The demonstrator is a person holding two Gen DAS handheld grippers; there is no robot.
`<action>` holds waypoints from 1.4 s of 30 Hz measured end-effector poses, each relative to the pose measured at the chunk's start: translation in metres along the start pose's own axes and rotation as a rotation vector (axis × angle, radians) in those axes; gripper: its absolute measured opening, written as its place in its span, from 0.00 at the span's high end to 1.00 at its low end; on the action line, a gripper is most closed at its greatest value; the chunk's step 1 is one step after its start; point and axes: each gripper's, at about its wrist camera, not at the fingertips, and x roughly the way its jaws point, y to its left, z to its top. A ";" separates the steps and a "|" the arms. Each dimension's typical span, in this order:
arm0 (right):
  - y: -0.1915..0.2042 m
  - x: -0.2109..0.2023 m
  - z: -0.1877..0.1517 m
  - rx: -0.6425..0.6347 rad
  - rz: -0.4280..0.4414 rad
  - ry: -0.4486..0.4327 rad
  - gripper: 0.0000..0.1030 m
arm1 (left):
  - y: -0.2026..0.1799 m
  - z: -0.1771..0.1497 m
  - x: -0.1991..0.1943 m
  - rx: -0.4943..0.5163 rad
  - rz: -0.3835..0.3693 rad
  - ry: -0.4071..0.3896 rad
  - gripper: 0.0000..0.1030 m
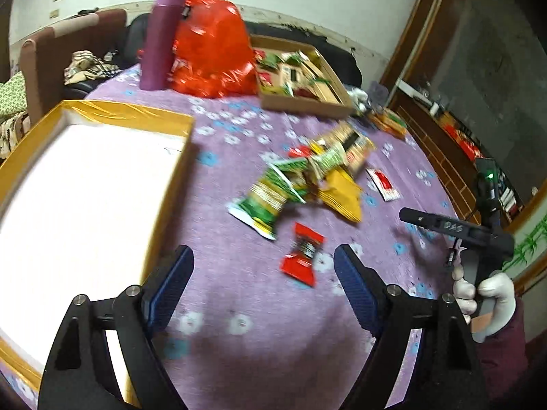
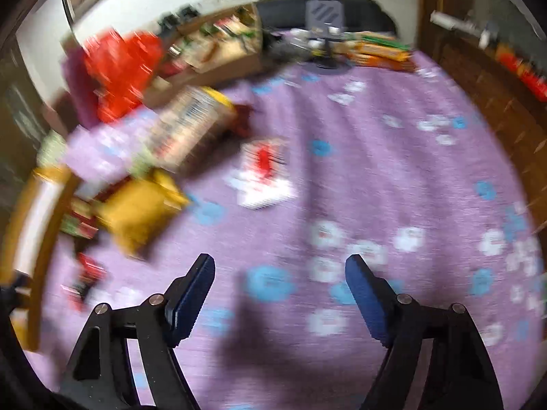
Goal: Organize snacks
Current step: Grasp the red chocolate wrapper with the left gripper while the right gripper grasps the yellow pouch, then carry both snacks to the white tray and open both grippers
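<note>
— Looking nearest first: the left gripper (image 1: 263, 266) stands apart with nothing between its pads, and a red candy wrapper (image 1: 302, 254) lies just ahead on the table (image 1: 239, 307).

— Right gripper (image 2: 280, 283)?

— Also parted, empty. Beyond, the green snack packet (image 1: 265, 201) — light, crinkly, slippery; I'd pinch its sealed edge.

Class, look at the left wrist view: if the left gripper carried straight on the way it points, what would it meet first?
Probably the red candy wrapper, lying on the purple cloth just ahead of the open left gripper; depth is uncertain.
</note>
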 end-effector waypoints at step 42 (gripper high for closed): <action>0.083 0.053 0.028 0.015 0.148 0.073 0.37 | -0.042 -0.003 0.075 0.182 -0.070 0.183 0.80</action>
